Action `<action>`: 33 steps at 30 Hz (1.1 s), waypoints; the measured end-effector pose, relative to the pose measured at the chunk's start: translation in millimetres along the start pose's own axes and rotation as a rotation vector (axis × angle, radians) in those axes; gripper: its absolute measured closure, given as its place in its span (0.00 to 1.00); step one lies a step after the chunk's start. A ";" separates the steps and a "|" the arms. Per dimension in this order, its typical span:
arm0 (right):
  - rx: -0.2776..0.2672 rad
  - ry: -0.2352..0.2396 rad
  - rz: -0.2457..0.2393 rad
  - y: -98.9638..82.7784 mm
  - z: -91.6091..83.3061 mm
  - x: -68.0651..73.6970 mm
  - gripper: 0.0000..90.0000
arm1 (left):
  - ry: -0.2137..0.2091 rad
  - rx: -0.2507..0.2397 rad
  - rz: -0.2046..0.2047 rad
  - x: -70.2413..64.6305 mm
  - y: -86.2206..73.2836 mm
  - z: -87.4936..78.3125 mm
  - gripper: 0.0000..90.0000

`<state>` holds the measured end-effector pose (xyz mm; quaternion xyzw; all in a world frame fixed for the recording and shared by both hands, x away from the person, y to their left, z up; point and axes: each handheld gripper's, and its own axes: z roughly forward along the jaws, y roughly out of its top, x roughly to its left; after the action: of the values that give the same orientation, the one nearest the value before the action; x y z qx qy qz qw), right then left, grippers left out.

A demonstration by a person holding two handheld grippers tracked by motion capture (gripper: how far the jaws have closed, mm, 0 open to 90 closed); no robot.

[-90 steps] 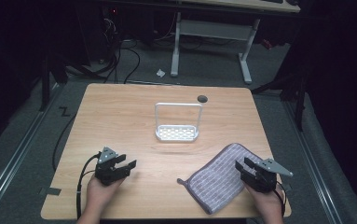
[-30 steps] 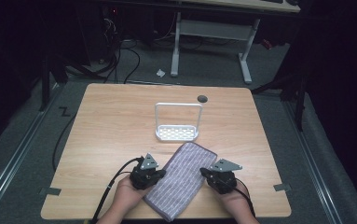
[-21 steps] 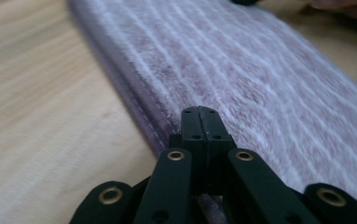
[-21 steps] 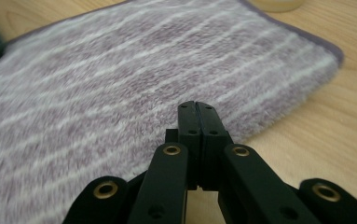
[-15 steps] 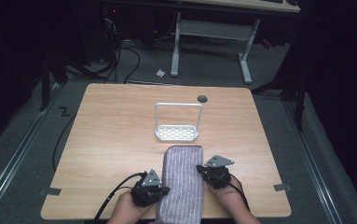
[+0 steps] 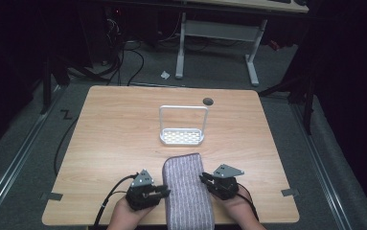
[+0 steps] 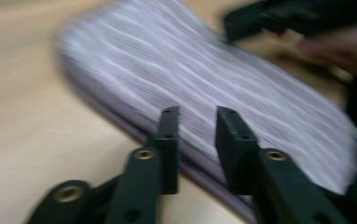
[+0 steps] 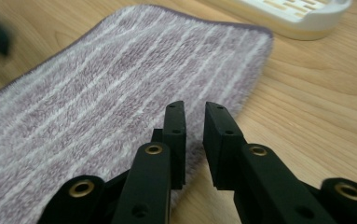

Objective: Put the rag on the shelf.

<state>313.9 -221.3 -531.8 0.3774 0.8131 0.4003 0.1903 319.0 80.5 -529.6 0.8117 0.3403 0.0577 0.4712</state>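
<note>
Nearest you, at 6 o'clock on the tabletop (image 6: pixel 104 143), the purple striped towel (image 6: pixel 187 191) lies folded lengthwise, its near end hanging over the front edge. Your left hand-held gripper (image 6: pixel 164 192) sits at the towel's 9 o'clock side; in the left gripper view its jaws stand a small gap apart with the towel's folded edge running between them, though blur keeps me from telling whether they pinch it. Your right hand-held gripper (image 6: pixel 204 179) sits at the towel's 3 o'clock side, jaws narrowly parted over the towel's edge, with no cloth visibly clamped. Farther on, toward 12 o'clock and near the towel's far end, stands the white rack (image 6: pixel 182 136), upright with its tall looped handle. Beyond it lies a dark round hole (image 6: pixel 208 101) in the tabletop.
</note>
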 end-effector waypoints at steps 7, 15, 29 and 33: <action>-0.022 -0.003 0.034 -11.8 -16.3 -5.7 0.82 | 0.217 0.021 -0.031 21.3 19.6 36.6 0.62; 0.052 0.038 -0.048 -21.2 -12.7 12.7 0.80 | 0.287 0.031 -0.004 24.3 30.0 54.9 0.67; -0.023 -0.022 0.018 5.4 -7.1 1.6 0.68 | 0.195 0.001 -0.091 38.0 34.4 57.0 0.54; -0.008 -0.062 0.071 23.5 12.0 -14.1 0.61 | 0.200 0.006 -0.076 37.3 36.4 59.9 0.57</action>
<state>341.2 -216.8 -520.4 0.4175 0.7913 0.3980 0.2027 390.3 47.9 -541.7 0.7897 0.4164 0.1197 0.4343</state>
